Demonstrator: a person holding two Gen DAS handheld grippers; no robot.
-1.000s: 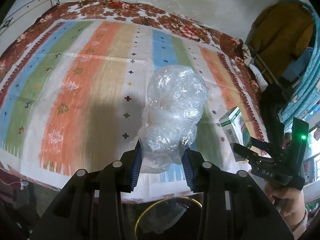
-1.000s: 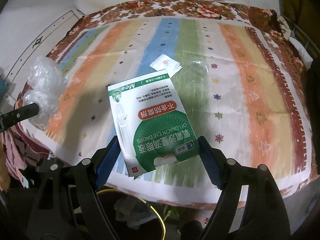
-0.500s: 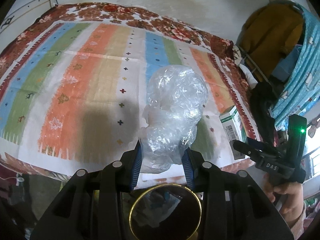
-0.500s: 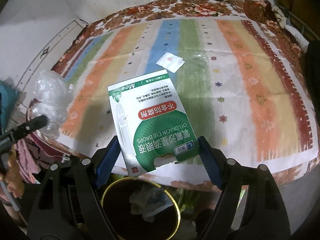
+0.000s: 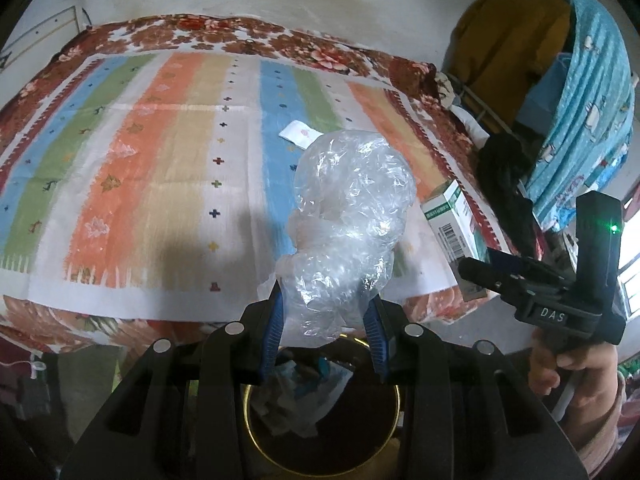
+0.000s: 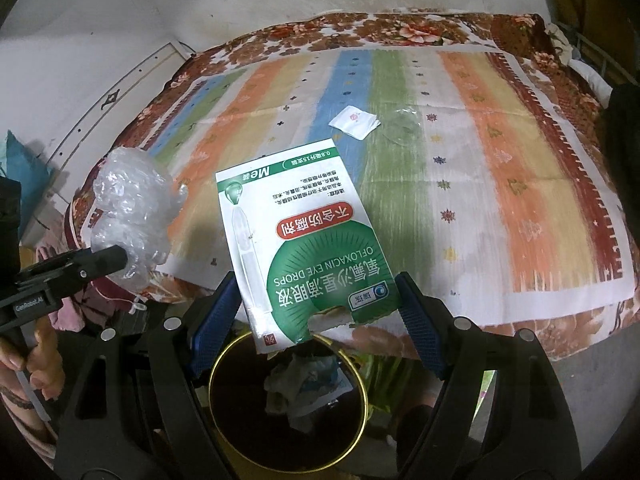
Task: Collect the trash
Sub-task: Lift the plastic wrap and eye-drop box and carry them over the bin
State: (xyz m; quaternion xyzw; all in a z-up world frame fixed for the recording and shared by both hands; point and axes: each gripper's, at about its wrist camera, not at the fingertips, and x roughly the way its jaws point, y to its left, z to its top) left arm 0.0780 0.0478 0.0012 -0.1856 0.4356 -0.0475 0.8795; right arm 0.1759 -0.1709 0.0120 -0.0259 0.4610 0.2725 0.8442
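My left gripper [image 5: 326,312] is shut on a crumpled clear plastic bag [image 5: 348,224] and holds it above a dark bin with a gold rim [image 5: 256,432] that has paper trash inside. My right gripper [image 6: 316,300] is shut on a green and white eye-drops box [image 6: 296,240], held above the same bin [image 6: 360,432]. The box [image 5: 452,220] and right gripper [image 5: 476,268] also show at the right of the left wrist view; the bag [image 6: 132,208] shows at the left of the right wrist view.
A bed with a striped cloth [image 6: 480,184] lies ahead. On it are a small white wrapper [image 6: 354,122] and a clear plastic piece [image 6: 400,130]. The wrapper [image 5: 300,134] also shows in the left wrist view. Blue patterned fabric [image 5: 588,92] hangs at the right.
Both grippers have drawn back from the bed with their items. The bin has come fully into view beneath them.
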